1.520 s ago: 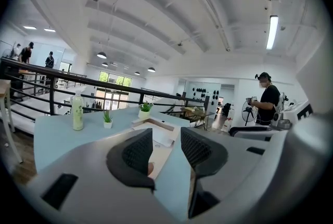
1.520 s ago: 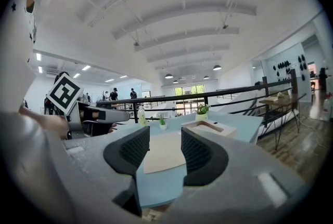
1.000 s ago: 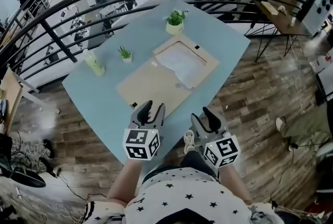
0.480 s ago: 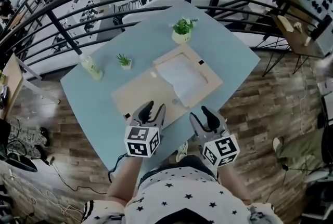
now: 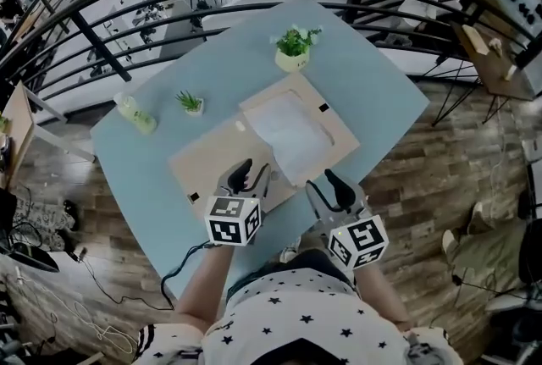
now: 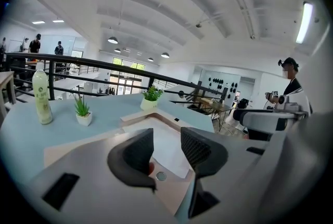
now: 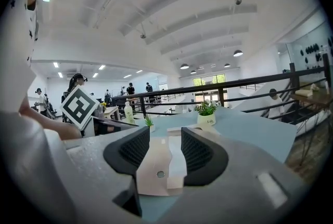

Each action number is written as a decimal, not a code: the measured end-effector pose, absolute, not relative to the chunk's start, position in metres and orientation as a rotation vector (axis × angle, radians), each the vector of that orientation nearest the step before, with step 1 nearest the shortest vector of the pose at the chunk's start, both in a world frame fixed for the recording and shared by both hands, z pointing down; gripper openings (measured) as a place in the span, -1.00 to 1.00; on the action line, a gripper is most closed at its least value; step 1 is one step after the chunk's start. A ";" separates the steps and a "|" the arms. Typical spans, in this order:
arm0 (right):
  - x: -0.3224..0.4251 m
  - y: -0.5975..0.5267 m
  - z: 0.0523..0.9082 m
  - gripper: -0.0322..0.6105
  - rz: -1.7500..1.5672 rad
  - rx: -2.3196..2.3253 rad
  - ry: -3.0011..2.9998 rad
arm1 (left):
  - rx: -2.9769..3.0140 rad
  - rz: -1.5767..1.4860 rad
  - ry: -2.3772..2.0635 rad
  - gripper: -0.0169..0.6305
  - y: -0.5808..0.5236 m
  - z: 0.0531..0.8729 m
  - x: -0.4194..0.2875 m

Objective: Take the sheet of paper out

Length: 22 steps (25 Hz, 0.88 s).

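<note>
Left gripper (image 5: 251, 174) and right gripper (image 5: 335, 185), ribbed black jaws apart and empty, hover at the near edge of the smooth pale-blue table (image 5: 373, 75), where a flat tan folder (image 5: 210, 164) lies open, the white rectangular sheet of paper (image 5: 292, 128) resting in its framed farther half.

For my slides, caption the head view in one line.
Left gripper and right gripper, jaws apart, poised at an open tan cardboard folder holding a white paper sheet on a blue table.
</note>
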State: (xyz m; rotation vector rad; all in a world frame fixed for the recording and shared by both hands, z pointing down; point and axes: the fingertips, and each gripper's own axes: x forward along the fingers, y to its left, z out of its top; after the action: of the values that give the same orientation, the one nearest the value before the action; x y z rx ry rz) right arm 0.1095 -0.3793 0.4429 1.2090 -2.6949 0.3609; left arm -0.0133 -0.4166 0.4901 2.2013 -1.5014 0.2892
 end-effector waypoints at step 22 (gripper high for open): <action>0.147 -0.443 0.487 -0.36 0.427 1.111 -2.658 | 1.891 0.530 -1.538 -0.45 -0.518 0.627 0.011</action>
State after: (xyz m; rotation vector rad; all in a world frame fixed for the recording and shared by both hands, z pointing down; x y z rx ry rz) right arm 0.1472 -0.4426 0.4869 1.1105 -2.6575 0.4274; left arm 0.0105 -0.5178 0.6273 1.8910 -1.5375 0.5299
